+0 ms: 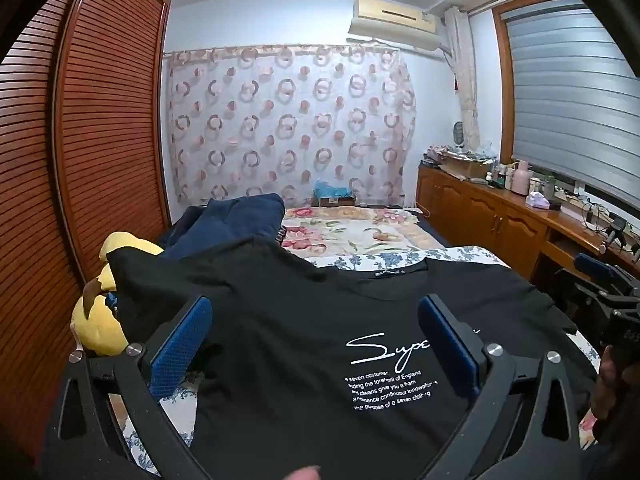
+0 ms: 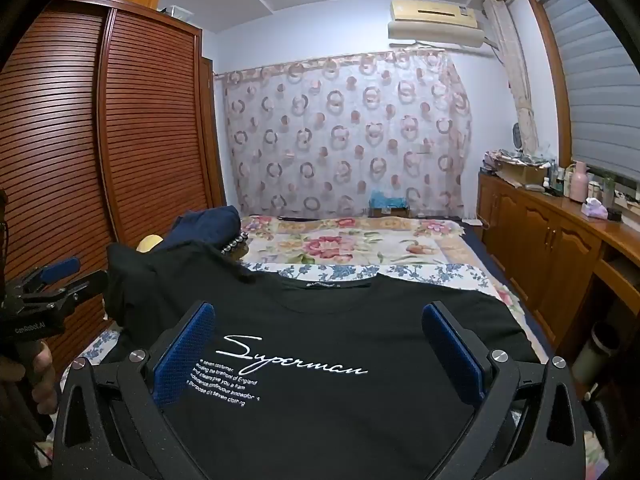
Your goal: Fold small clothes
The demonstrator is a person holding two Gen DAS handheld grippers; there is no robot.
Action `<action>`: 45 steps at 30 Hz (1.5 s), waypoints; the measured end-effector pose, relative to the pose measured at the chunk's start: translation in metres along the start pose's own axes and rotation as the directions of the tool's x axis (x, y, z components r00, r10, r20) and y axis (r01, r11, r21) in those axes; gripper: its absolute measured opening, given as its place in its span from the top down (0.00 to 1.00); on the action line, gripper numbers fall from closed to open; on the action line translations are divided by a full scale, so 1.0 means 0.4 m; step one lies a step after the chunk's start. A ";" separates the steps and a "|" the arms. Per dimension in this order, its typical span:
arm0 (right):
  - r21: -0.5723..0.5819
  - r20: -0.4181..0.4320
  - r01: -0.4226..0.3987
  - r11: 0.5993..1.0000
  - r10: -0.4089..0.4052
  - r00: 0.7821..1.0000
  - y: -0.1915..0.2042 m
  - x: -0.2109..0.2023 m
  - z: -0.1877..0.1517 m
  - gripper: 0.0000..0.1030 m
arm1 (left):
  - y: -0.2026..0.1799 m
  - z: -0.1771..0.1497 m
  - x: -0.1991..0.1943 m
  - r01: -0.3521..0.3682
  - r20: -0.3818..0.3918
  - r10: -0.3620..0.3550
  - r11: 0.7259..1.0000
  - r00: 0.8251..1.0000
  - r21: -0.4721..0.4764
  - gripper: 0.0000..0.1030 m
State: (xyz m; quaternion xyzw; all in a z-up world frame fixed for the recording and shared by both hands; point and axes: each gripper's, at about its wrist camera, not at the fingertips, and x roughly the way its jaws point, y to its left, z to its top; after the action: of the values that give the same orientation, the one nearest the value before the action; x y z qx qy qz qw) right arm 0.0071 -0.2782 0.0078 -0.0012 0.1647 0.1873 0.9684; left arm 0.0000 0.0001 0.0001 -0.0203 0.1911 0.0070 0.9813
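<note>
Black T-shirt (image 2: pixel 340 320) flat across bed (image 2: pixel 400 272) near edge, printed "Superman". Left claw (image 1: pixel 316 344) and right claw (image 2: pixel 320 348) spread wide, gripping nothing.

Both my wrist cams close above black T-shirt (image 1: pixel 304 320) (image 2: pixel 360 320), facing past my fingers down bed (image 1: pixel 360 232) (image 2: pixel 360 240) toward curtain (image 1: pixel 288 120) (image 2: pixel 344 128); both share that.

Our right gripper (image 2: pixel 318 348) hangs with its blue pads spread wide above the black T-shirt (image 2: pixel 320 400), nothing between them but its white "Superman" print (image 2: pixel 288 356). Beyond the fingertips we see the shirt's collar (image 2: pixel 324 286) and the flowered bedspread (image 2: pixel 360 246). Off to the left, our left gripper (image 2: pixel 60 276) hovers beside the shirt's raised sleeve (image 2: pixel 132 280).
</note>
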 end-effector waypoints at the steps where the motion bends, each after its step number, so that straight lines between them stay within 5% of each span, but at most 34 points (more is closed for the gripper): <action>1: 0.001 0.000 0.000 1.000 0.000 1.000 0.001 0.000 0.000 0.00 | 0.000 0.000 0.000 0.000 0.002 0.000 1.000 1.000 0.002 0.00; 45: 0.004 -0.010 0.011 1.000 -0.011 1.000 0.009 0.002 -0.001 0.00 | 0.015 0.012 -0.011 -0.031 0.022 0.030 0.999 0.999 0.025 0.00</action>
State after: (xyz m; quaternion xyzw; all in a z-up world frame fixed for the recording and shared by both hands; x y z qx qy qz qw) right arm 0.0065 -0.2747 0.0073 -0.0009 0.1698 0.1818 0.9686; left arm -0.0025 0.0063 0.0059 -0.0049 0.1811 0.0199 0.9833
